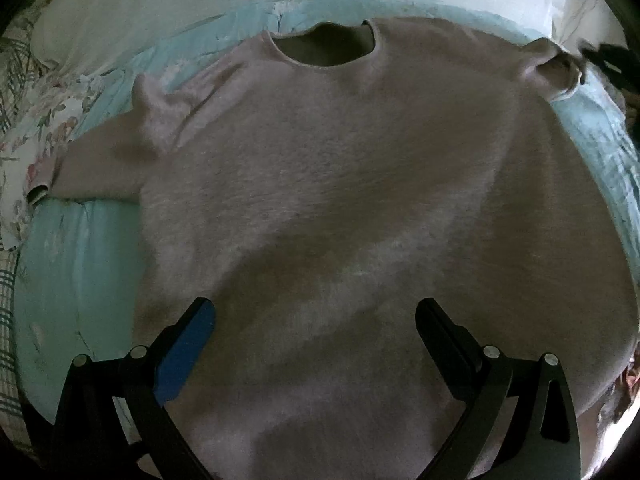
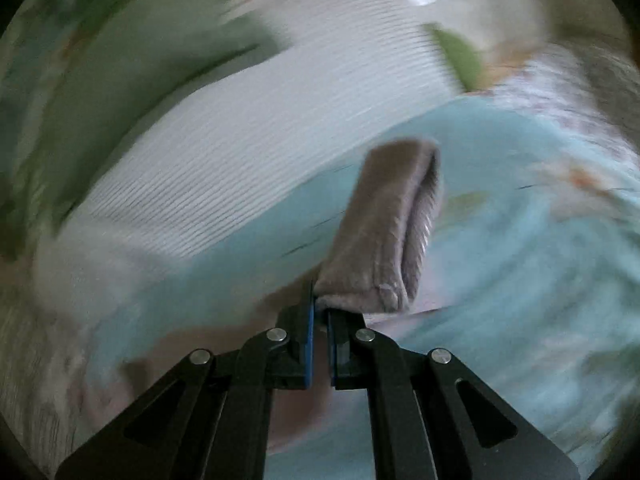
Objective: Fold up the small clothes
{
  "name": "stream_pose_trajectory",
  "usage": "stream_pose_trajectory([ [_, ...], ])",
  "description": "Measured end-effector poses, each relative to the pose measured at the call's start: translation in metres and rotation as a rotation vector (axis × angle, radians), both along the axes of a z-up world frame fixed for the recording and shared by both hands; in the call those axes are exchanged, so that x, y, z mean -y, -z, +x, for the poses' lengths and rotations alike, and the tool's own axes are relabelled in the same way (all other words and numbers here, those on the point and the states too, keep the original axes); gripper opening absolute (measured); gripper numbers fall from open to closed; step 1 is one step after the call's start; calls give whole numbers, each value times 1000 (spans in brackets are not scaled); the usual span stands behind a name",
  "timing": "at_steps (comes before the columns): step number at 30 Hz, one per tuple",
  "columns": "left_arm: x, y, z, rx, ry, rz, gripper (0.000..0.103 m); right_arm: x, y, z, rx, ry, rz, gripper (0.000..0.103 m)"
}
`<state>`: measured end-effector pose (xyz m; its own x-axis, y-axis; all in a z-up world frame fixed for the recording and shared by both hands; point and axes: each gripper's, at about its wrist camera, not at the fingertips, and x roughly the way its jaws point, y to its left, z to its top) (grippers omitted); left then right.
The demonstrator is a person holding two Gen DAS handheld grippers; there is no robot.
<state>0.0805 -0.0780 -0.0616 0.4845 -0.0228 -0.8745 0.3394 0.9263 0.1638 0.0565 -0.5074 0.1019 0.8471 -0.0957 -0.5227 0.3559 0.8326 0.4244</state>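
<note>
Left wrist view first: a mauve fleece sweater (image 1: 340, 184) lies spread flat, front up, on a pale turquoise quilt (image 1: 76, 264), neckline (image 1: 324, 46) at the far end, hem towards the camera, so its long axis runs straight away from the left gripper (image 1: 316, 316). That gripper hangs right over the lower body of the garment, jaws spread wide and holding nothing, one blue pad (image 1: 188, 352) showing. The left sleeve (image 1: 96, 160) lies out across the quilt towards a floral sheet (image 1: 44, 120), cuff at the quilt's edge. Far side now: the right sleeve's cuff (image 1: 554, 66) is bunched and lifted, and a dark shape beside it at the frame edge is, I judge, the other tool. Over to the right wrist view, heavily motion-blurred, and there it is: the right gripper (image 2: 320, 320) is clenched on the edge of that cuff (image 2: 384, 232), which sticks up and away from the fingertips with its ribbed inner face showing. Behind it sit the quilt and a white ribbed blanket (image 2: 240, 152). So the fold turns on this: the sleeve in hand lies on the sweater's right, and the body lies to the left of the clamped cuff, so carrying it inward across the chest looks like the call. The left tool is nearer the hem, free to pin or lift. No brand, label or writing readable anywhere.
</note>
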Motion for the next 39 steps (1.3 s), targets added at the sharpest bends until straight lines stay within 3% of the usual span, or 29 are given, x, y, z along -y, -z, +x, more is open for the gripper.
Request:
stream_pose_trajectory([
  [6, -15, -7, -5, 9, -22, -38, 101, -131, 25, 59, 20, -298, 148, 6],
  [13, -59, -11, -4, 9, -110, -114, 101, -255, 71, 117, -61, -512, 304, 6],
  [20, -100, -17, 7, 11, -172, -211, 101, -354, 106, 146, -177, -680, 329, 6],
  [27, -115, -18, 24, -2, -191, -297, 101, -387, 119, 154, -216, -727, 350, 11],
  [29, -113, -19, 30, 13, -181, -298, 101, -389, 121, 155, -238, -731, 359, 22],
  [31, -110, -20, 37, 33, -171, -296, 101, -382, 117, 148, -208, -735, 379, 42],
  [33, -105, -19, 50, 37, -165, -298, 101, -373, 109, 140, -176, -724, 386, 48],
  [39, -89, -16, 101, 34, -134, -313, 101, -326, 88, 101, -118, -616, 394, 48],
])
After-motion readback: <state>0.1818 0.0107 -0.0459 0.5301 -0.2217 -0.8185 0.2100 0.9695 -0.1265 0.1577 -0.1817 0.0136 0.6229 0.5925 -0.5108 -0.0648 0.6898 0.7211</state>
